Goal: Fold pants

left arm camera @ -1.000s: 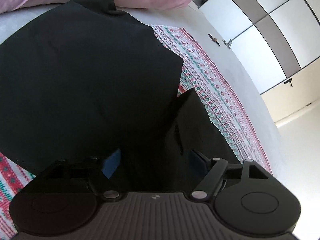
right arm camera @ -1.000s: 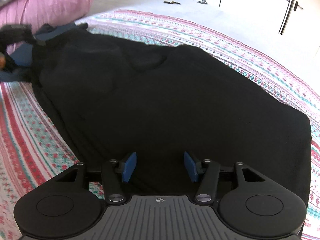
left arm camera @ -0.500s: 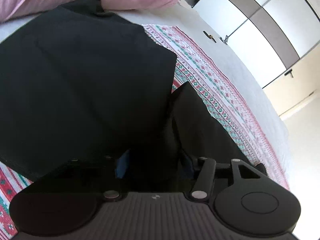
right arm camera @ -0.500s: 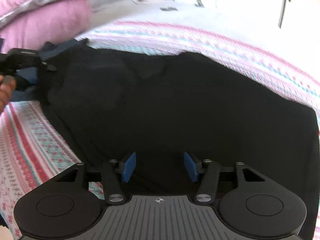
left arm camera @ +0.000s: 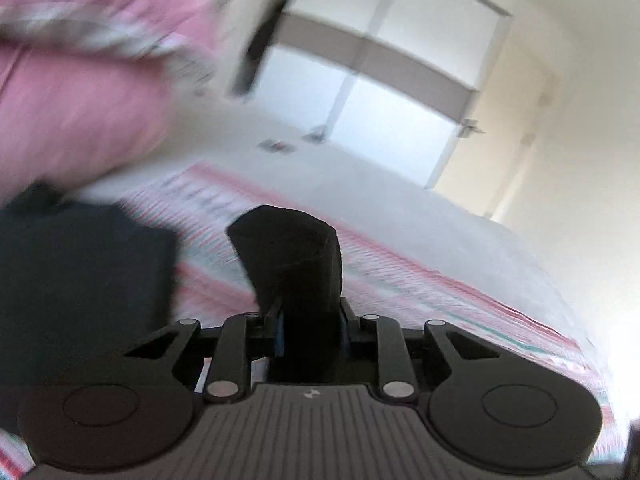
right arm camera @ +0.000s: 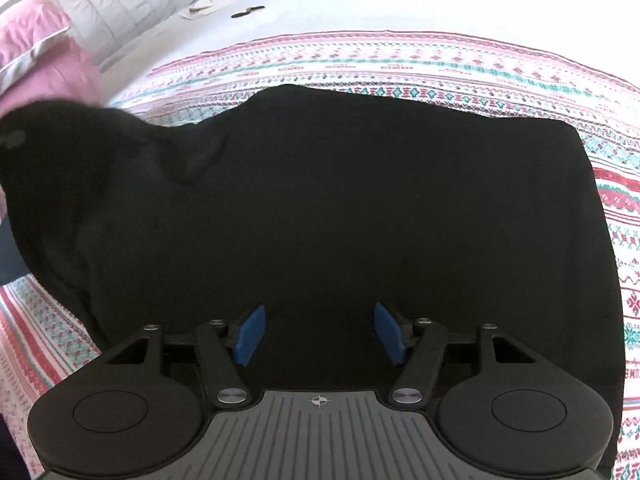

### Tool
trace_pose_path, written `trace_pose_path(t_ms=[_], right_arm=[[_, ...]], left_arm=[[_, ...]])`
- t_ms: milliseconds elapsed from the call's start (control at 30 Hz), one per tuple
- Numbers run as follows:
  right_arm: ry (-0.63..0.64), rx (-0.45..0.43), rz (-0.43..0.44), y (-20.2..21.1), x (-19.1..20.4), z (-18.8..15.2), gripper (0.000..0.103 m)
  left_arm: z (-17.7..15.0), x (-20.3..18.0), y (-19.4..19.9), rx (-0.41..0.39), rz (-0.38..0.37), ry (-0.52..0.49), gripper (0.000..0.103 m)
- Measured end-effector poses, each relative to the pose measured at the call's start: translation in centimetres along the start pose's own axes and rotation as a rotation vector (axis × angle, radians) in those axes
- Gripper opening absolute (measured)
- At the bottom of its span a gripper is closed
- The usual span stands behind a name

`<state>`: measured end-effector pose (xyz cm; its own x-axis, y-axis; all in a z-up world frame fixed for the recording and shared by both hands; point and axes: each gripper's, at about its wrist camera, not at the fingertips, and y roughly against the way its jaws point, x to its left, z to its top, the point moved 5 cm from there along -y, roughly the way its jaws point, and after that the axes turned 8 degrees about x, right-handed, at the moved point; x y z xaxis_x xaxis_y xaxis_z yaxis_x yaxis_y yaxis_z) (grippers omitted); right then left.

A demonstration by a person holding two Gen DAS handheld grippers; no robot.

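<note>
The black pants point(right arm camera: 340, 208) lie spread on the patterned bedspread point(right arm camera: 400, 68) and fill most of the right wrist view. My right gripper point(right arm camera: 318, 334) is open and empty, its blue pads low over the near part of the pants. My left gripper point(left arm camera: 310, 330) is shut on a bunched end of the black pants point(left arm camera: 292, 256), which sticks up between its fingers, lifted above the bed. More black cloth point(left arm camera: 80, 280) lies at the left of that blurred view.
Pink pillows point(left arm camera: 92, 100) lie at the head of the bed, also at the left in the right wrist view point(right arm camera: 36, 56). White wardrobe doors point(left arm camera: 380, 80) stand beyond the bed. Small dark items point(right arm camera: 246, 11) lie on the far grey sheet.
My left gripper has closed on the pants' end and lifted it, its view swinging up towards the wardrobe. The right gripper has stayed open over the pants, whose left end has shifted.
</note>
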<state>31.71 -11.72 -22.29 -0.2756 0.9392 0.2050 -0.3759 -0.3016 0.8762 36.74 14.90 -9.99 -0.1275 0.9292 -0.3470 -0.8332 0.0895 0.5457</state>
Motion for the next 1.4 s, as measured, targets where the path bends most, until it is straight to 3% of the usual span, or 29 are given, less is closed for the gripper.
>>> trace_pose_path(t_ms=[167, 300, 400, 500, 533, 633, 667, 933, 1000, 1067, 1200, 1267, 1300, 1333, 1400], right_arm=[[-0.124, -0.082, 0.075, 3.4, -2.2, 0.4, 0.061], [-0.290, -0.164, 0.120, 6.5, -6.4, 0.8, 0.063], [-0.429, -0.202, 0.137, 8.2, -10.7, 0.0, 0.069], [-0.547, -0.189, 0.154, 8.4, -14.6, -1.0, 0.069], [-0.585, -0.176, 0.172, 8.2, -15.7, -1.3, 0.070], [-0.659, -0.131, 0.245, 7.4, -17.7, -2.1, 0.071], [-0.667, -0.124, 0.262, 7.5, -17.8, -2.4, 0.071], [-0.520, -0.071, 0.367, 6.0, -13.3, -1.5, 0.072], [-0.499, -0.043, 0.382, 5.1, -12.0, -1.5, 0.072], [-0.491, -0.004, 0.376, 3.4, -10.9, -1.4, 0.072], [-0.455, -0.025, 0.294, 2.4, -8.7, -1.4, 0.074], [-0.425, -0.047, 0.270, 2.6, -7.9, -1.3, 0.057], [-0.416, -0.049, 0.251, 2.5, -7.8, -1.2, 0.026], [-0.414, -0.050, 0.245, 2.5, -7.8, -1.1, 0.016], [-0.407, -0.079, 0.240, 3.0, -7.8, -0.8, 0.011]], left_arm=[[-0.3, -7.7, 1.0, -0.068, -0.128, -0.148, 0.016], [-3.7, -16.7, 0.5, -0.060, -0.248, -0.337, 0.016], [-10.2, -23.1, -2.1, 0.065, -0.288, -0.557, 0.021], [-17.7, -26.6, -5.5, 0.288, -0.346, -0.718, 0.034], [-19.8, -27.1, -6.2, 0.348, -0.369, -0.747, 0.042], [-22.5, -28.4, -5.5, 0.275, -0.336, -0.885, 0.057], [-22.5, -28.6, -4.9, 0.262, -0.358, -0.914, 0.059], [-15.4, -25.1, -2.5, 0.313, -0.550, -0.669, 0.062], [-13.2, -23.4, -2.4, 0.292, -0.518, -0.613, 0.063], [-11.0, -21.1, -3.3, 0.284, -0.435, -0.532, 0.064], [-8.4, -16.2, -6.7, 0.385, -0.329, -0.270, 0.064], [-8.4, -14.5, -7.8, 0.436, -0.298, -0.202, 0.064], [-8.6, -14.5, -8.4, 0.452, -0.279, -0.187, 0.064], [-8.7, -14.3, -8.8, 0.467, -0.266, -0.172, 0.064], [-8.6, -13.9, -8.7, 0.480, -0.263, -0.154, 0.064]])
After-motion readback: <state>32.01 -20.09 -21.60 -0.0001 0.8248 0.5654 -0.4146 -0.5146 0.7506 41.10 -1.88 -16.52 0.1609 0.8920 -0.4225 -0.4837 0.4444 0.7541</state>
